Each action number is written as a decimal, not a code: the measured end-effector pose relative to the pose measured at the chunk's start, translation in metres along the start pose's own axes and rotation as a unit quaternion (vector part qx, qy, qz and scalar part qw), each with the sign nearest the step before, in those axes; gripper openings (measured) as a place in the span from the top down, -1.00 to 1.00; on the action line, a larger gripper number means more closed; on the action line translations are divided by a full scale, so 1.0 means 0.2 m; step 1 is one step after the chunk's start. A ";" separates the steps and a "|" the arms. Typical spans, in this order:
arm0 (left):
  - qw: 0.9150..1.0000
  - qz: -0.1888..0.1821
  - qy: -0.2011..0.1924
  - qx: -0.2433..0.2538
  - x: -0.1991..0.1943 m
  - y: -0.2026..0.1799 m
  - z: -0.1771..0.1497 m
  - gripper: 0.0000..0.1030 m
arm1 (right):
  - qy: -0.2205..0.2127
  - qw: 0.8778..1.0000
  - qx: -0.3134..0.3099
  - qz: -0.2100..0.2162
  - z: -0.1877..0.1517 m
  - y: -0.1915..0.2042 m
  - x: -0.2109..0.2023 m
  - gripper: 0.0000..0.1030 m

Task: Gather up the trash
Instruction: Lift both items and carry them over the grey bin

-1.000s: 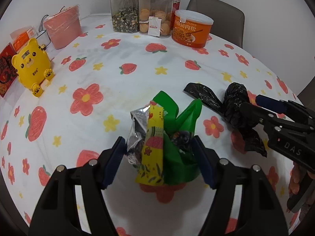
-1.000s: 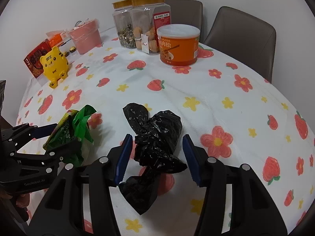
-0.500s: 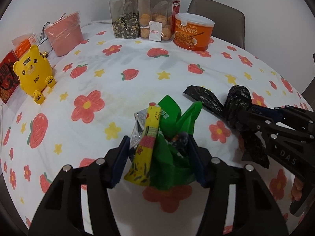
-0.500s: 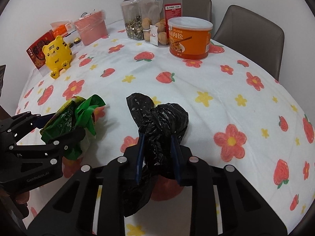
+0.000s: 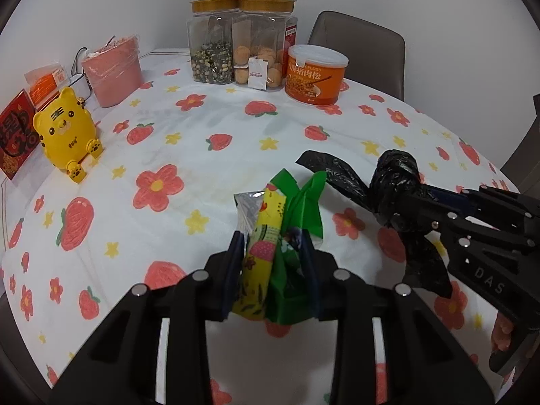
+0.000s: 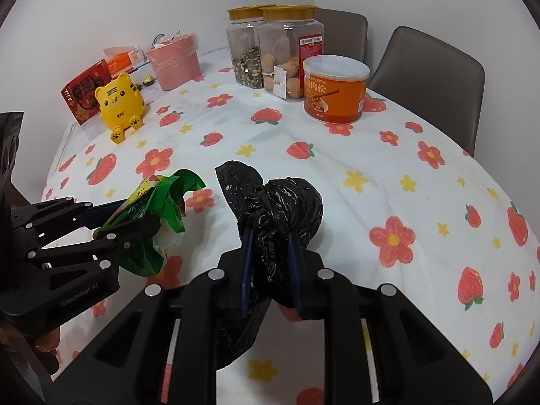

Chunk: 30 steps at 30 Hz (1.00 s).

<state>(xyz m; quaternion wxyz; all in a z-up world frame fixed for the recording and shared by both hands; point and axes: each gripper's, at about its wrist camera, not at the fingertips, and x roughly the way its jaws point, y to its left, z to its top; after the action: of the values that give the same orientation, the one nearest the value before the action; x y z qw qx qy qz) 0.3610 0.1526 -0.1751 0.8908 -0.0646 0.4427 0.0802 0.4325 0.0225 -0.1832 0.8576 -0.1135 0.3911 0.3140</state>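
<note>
the left gripper (image 5: 273, 253), low in the centre of its own view, has just been closing and now pinches a bunch of crumpled snack wrappers (image 5: 270, 236), yellow, green and silver, between its blue pads. the right gripper (image 6: 270, 260), low centre in its own view, has also been closing and squeezes a knotted black trash bag (image 6: 280, 209), whose loose tail hangs below the jaws. in the left view the black bag sits at right centre, just beside the wrappers; in the right view the wrappers show at left centre. both bundles are over the near part of the worktop (image 5: 202, 128), covered in a white cloth printed with strawberries and flowers. toward the top of the frame stand two clear jars (image 5: 243, 40) with gold lids and an orange tin (image 5: 315, 74). at upper left sit a yellow tiger toy (image 5: 65, 131), a pink tub (image 5: 113, 74) and a red box (image 5: 13, 135). grey chairs (image 6: 425, 77) stand behind the worktop.
</note>
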 end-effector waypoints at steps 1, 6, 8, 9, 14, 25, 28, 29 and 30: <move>1.000 -0.001 -0.002 -0.001 -0.02 0.00 0.00 0.36 | -0.001 1.000 0.001 0.001 0.00 0.01 -0.02 0.65; 1.000 -0.006 -0.013 -0.010 -0.17 0.02 -0.04 0.36 | -0.011 1.000 0.003 0.008 -0.04 0.08 -0.16 0.65; 1.000 -0.006 -0.018 -0.012 -0.25 0.04 -0.07 0.36 | -0.014 1.000 0.003 0.012 -0.05 0.11 -0.22 0.65; 1.000 -0.006 -0.019 -0.013 -0.28 0.05 -0.08 0.36 | -0.017 1.000 0.001 0.014 -0.06 0.14 -0.25 0.65; 0.999 0.002 -0.025 -0.028 -0.48 0.16 -0.22 0.36 | -0.021 0.999 -0.011 0.023 -0.13 0.29 -0.41 0.65; 0.994 0.061 -0.036 -0.085 -1.08 0.51 -0.77 0.36 | -0.011 0.991 -0.096 0.093 -0.38 0.94 -0.71 0.65; 0.990 0.085 -0.036 -0.106 -1.25 0.60 -0.96 0.35 | -0.006 0.985 -0.121 0.123 -0.47 1.15 -0.78 0.65; 0.989 0.091 -0.036 -0.113 -1.30 0.63 -1.01 0.35 | -0.004 0.983 -0.129 0.131 -0.50 1.22 -0.81 0.65; 0.987 0.098 -0.035 -0.122 -1.35 0.67 -1.08 0.35 | -0.003 0.980 -0.139 0.141 -0.53 1.30 -0.83 0.65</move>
<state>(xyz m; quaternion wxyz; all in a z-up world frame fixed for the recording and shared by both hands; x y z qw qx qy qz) 0.0054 0.2198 -0.0944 0.8789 -0.1264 0.4021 0.2231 0.1228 0.1027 -0.1180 0.7819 -0.1740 0.3533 0.4832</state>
